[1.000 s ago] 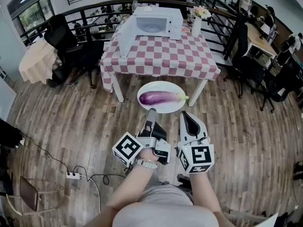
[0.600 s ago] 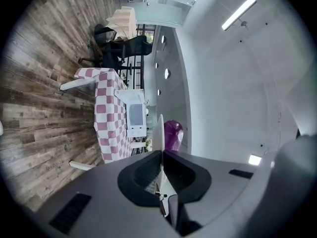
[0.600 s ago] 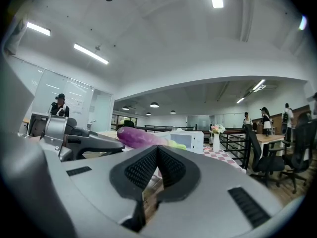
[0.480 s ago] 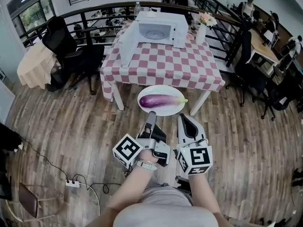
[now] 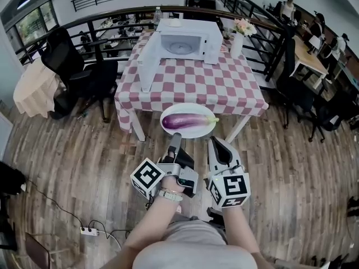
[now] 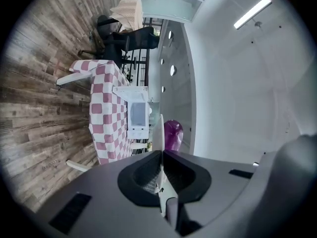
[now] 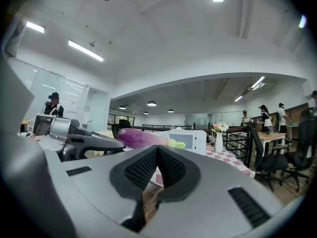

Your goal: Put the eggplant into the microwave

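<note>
**Head view.** Eggplant (image 5: 188, 121): purple, green stem to the right, lying lengthwise on a white plate (image 5: 193, 109). The plate was carried in the air above the wood floor (image 5: 67, 150), just short of the bench (image 5: 213, 83) with the pink-and-white checked cloth. The left gripper (image 5: 176, 137) met the plate's near rim, and the right gripper (image 5: 215, 141) reached it further right. Microwave (image 5: 190, 38): white, at the bench's far end, its door (image 5: 147, 60) swung open to the left. A vase (image 5: 235, 41) with flowers stood to its right, and a black chair (image 5: 67, 55) stood left of the bench. Only this view showed both grippers side by side.

**Left gripper view.** The picture was rolled on its side. The jaws were closed on the plate's (image 6: 161, 130) rim, a grip the head view left unclear. The plate ran edge-on from the tips as a thin white blade. The eggplant's (image 6: 173, 135) purple end rose beside it, with the microwave (image 6: 137, 114) beyond.

**Right gripper view.** The picture was upright. The jaws were together at the tips, with nothing seen between them. The eggplant (image 7: 141, 139) lay just above and beyond them, and the plate itself could not be made out. People (image 7: 262, 114) stood in the background.
</note>
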